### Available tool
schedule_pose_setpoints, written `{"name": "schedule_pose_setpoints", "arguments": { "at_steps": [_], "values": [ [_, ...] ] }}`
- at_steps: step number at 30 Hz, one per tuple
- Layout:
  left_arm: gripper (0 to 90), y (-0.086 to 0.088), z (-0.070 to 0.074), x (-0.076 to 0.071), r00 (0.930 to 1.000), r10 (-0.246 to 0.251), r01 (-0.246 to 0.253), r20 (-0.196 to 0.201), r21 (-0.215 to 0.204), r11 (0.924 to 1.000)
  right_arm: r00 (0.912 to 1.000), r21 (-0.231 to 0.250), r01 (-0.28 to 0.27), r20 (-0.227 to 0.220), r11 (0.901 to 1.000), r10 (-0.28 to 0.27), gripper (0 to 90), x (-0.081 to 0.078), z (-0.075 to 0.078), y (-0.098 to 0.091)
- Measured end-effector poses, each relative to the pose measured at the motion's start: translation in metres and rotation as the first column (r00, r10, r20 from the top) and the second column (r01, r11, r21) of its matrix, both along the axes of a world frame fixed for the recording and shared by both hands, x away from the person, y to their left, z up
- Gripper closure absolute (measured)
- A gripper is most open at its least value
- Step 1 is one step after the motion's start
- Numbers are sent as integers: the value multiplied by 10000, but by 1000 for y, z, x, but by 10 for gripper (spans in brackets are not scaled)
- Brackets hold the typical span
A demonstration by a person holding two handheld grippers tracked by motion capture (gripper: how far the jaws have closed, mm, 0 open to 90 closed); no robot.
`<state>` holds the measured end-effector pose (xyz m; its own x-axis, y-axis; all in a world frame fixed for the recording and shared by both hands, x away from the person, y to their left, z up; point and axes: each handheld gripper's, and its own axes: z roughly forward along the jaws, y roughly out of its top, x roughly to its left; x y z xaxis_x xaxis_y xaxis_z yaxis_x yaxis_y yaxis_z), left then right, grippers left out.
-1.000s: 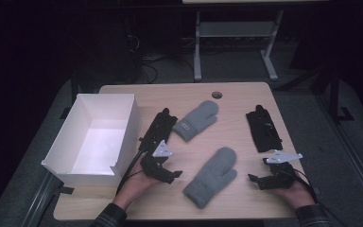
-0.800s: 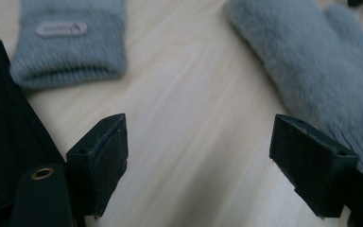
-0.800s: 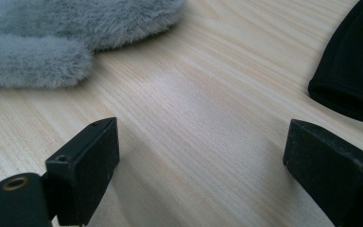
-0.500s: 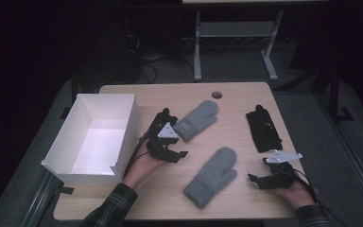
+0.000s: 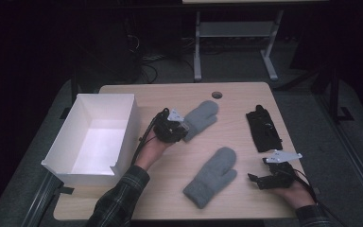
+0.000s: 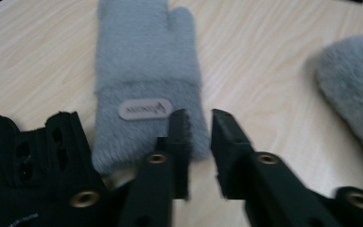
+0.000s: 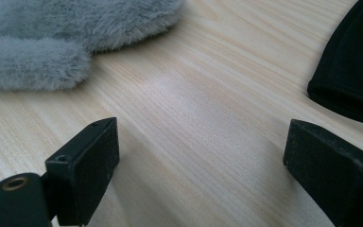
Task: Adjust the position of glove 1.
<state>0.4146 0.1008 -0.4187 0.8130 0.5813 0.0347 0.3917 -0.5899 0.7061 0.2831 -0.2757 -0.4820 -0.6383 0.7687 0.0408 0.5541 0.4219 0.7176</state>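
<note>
Broadly, scene: a wooden table (image 5: 170, 94) under dim light, with a person's forearms coming in from 6 o'clock.
Box: a white open box (image 5: 94, 137) sits at 9 o'clock, nothing visible inside it.
Near mitten: a grey fuzzy mitten (image 5: 211, 177) lies at 6 o'clock, cuff toward the person.
Far mitten: a second grey mitten (image 5: 201, 118) lies near the centre toward 12 o'clock; its labelled cuff (image 6: 144, 111) faces the left tool.
Black gloves: one black glove (image 5: 263, 130) at 3 o'clock; another dark one (image 6: 26, 156), I think, beside the far mitten's cuff.
Left gripper (image 6: 199, 125): jaws nearly closed with a narrow gap, poised at the cuff's edge and holding nothing.
Right gripper (image 7: 201, 153): jaws spread wide over bare wood, empty, between the near mitten and the black glove.
Risk: closing that off-centre, the left jaws could nip only fur and slip off, or snag the neighbouring dark glove.
</note>
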Motion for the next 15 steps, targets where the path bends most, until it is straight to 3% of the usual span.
{"name": "schedule_pose_setpoints", "arguments": {
  "at_steps": [4,6,12,15],
  "values": [
    [893,-1,1,17,9997,132,-133,-180,-23,9999,10000,10,13,-3,10000,-13,112,0,0,0],
    [895,-2,1,26,9991,247,-251,-349,-109,9996,10000,-1,26,-20,10000,-26,111,0,0,0],
    [895,-5,0,49,9988,410,-411,-280,-46,9991,10000,-15,14,-15,10000,-14,111,0,0,0],
    [895,-9,-4,57,9975,545,-550,-440,-115,9984,10000,-12,17,-17,10000,-17,111,0,0,0]
  ]
}}
